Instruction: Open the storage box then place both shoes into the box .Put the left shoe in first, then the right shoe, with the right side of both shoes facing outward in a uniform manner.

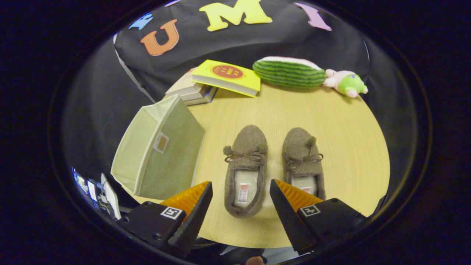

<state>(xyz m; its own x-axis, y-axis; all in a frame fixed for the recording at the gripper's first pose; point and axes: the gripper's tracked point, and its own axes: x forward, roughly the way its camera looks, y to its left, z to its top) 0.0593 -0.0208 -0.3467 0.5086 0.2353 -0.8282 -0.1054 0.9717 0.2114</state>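
Nothing legible for you here. Yellow book (228, 78) at the far side of the table has a red round emblem, characters too blurred to read. Left shoe (245, 170) and right shoe (302, 162) each carry a red insole mark, unreadable. Storage box (160, 147) has a small tag, unreadable. Gripper (241, 191) fingers, standing apart, wear square coded markers, no text.

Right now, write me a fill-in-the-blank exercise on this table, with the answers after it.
1. The two slippers, left slipper and right slipper, lie side by side on the round ____ table.
2. The tongs are ____, with the heel of the left slipper between their fingers.
3. The storage box stands beside the ____ slipper.
4. The yellow book rests on a stack of ____, beside the watermelon plush.

Answers: wooden; open; left; books
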